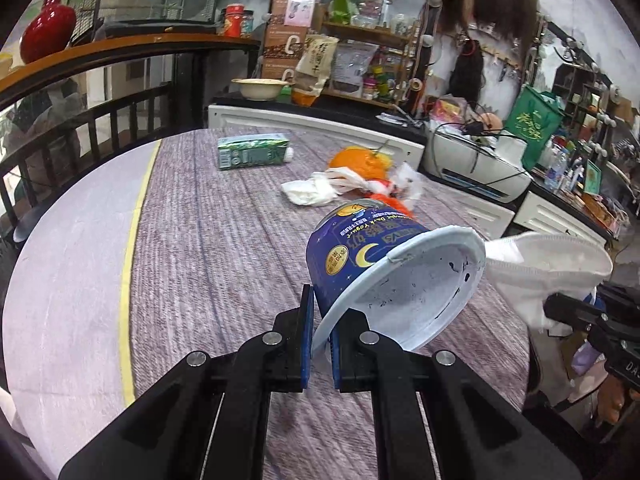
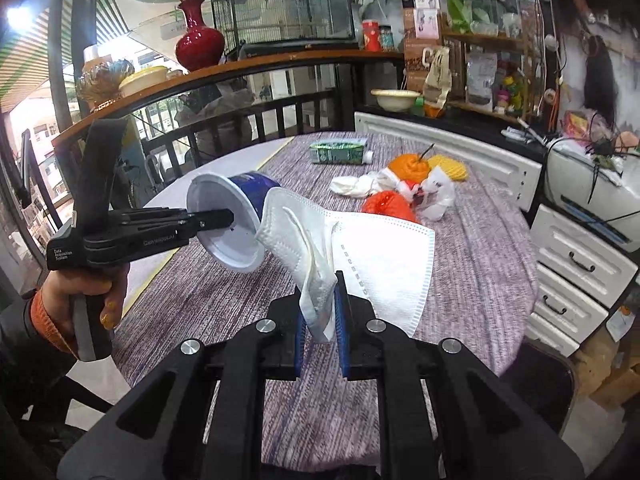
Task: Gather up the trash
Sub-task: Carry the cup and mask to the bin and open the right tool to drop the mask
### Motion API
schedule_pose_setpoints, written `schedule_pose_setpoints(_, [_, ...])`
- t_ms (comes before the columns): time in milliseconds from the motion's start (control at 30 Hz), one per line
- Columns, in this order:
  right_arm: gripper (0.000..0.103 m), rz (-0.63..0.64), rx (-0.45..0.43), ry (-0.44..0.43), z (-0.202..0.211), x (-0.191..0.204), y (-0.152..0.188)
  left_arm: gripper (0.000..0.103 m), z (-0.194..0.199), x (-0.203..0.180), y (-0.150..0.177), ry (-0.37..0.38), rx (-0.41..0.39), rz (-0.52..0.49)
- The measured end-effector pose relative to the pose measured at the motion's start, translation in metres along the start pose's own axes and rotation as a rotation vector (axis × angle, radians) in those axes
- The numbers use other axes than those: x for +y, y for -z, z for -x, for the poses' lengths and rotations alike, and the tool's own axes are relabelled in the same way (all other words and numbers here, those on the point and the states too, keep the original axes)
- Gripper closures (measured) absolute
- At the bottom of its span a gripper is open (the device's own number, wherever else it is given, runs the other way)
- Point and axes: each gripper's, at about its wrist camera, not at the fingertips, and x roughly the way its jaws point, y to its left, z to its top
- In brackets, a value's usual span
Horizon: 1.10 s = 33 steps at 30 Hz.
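My left gripper (image 1: 320, 320) is shut on the rim of a blue yogurt cup (image 1: 352, 248), which is held tilted above the table with its white inside facing me. The right wrist view shows that gripper (image 2: 228, 218) and the cup (image 2: 250, 186) at the left, in a person's hand (image 2: 92, 292). My right gripper (image 2: 322, 308) is shut on a white face mask (image 2: 384, 256), which hangs over the pads. In the left wrist view the mask (image 1: 548, 264) is just right of the cup. Both are above the table's near half.
On the purple-grey tablecloth (image 1: 220, 260) lie a green carton (image 1: 252, 152), orange peel (image 1: 360, 160), crumpled white tissue (image 1: 312, 192) and an orange net (image 2: 388, 204). White drawers (image 2: 580, 264) and a printer (image 1: 472, 168) stand to the right. A dark railing (image 1: 100, 120) runs along the left.
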Motion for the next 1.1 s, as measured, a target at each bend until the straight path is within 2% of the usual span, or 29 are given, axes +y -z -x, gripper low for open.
schedule_pose_setpoints(100, [0.090,0.005,-0.016,0.043,0.015,-0.003,0.009,0.095,0.005,-0.019,0.006,0.024,-0.014,-0.034])
schedule_pose_setpoints(333, [0.090,-0.041,-0.047,0.069,0.035,-0.026,0.022,0.095,0.006,-0.051,0.017,0.090,-0.017,-0.071])
schedule_pose_setpoints(433, [0.090,-0.094,-0.053,0.137,0.038,-0.045,0.023,0.095,0.001,-0.064,0.018,0.116,-0.005,-0.084])
schedule_pose_setpoints(467, [0.090,-0.111,-0.054,0.198,0.040,-0.054,0.024,0.095,-0.001,-0.068,0.019,0.127,0.001,-0.083])
schedule_pose_setpoints(500, [0.090,-0.132,-0.048,0.234,0.041,-0.063,0.026,0.095,-0.003,-0.072,0.019,0.137,0.005,-0.082])
schedule_pose_setpoints(600, [0.090,-0.272,-0.020,0.232,0.043,-0.102,0.034,0.095,-0.010,-0.084,0.020,0.165,0.020,-0.087])
schedule_pose_setpoints(800, [0.090,-0.486,0.009,0.292,0.044,-0.168,0.064,0.095,-0.018,-0.119,0.020,0.225,0.034,-0.129])
schedule_pose_setpoints(1100, [0.089,-0.634,0.083,0.383,0.031,-0.211,0.099,0.095,-0.029,-0.173,0.017,0.295,0.050,-0.209])
